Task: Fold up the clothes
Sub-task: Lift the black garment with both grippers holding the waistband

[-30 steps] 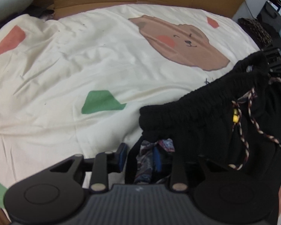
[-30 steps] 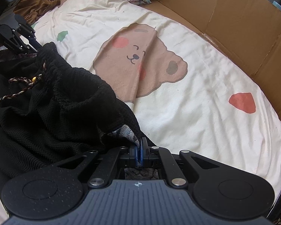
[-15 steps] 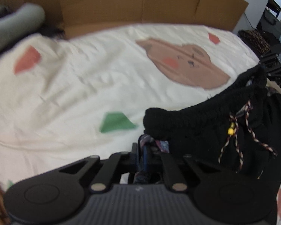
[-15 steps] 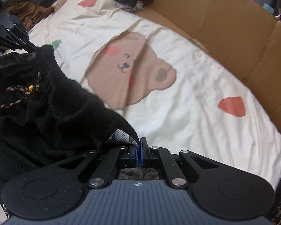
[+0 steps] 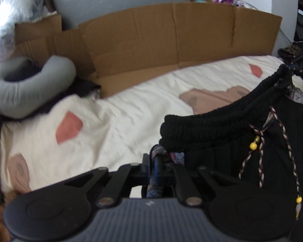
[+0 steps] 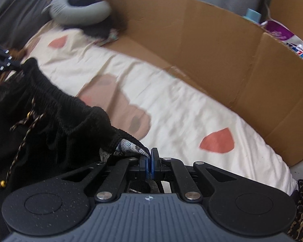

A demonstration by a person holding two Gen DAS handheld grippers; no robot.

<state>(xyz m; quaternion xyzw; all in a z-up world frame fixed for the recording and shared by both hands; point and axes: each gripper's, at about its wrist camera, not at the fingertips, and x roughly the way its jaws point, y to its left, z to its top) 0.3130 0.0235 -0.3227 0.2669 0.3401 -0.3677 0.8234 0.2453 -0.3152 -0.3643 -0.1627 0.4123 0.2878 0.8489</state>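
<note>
Brown cardboard panels (image 5: pixel 171 40) line the bed's far edge, behind its cream bear-print sheet (image 5: pixel 115 125). Above the sheet, black knit drawstring shorts (image 5: pixel 222 125) hang between the left gripper (image 5: pixel 154 162) and right gripper (image 6: pixel 150 161), each clenched on a waistband end.

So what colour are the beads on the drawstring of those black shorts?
Yellow beads on the braided drawstring; clearest in the left wrist view.

This is a home bedroom. A bed (image 5: pixel 115 121) carries a cream sheet (image 6: pixel 192 109) printed with bears and coloured patches. Flattened cardboard (image 5: pixel 171 40) stands along the bed's far edge, a grey neck pillow (image 5: pixel 30 88) lies at its far left corner, and household clutter (image 6: pixel 288 38) sits behind the cardboard.
</note>
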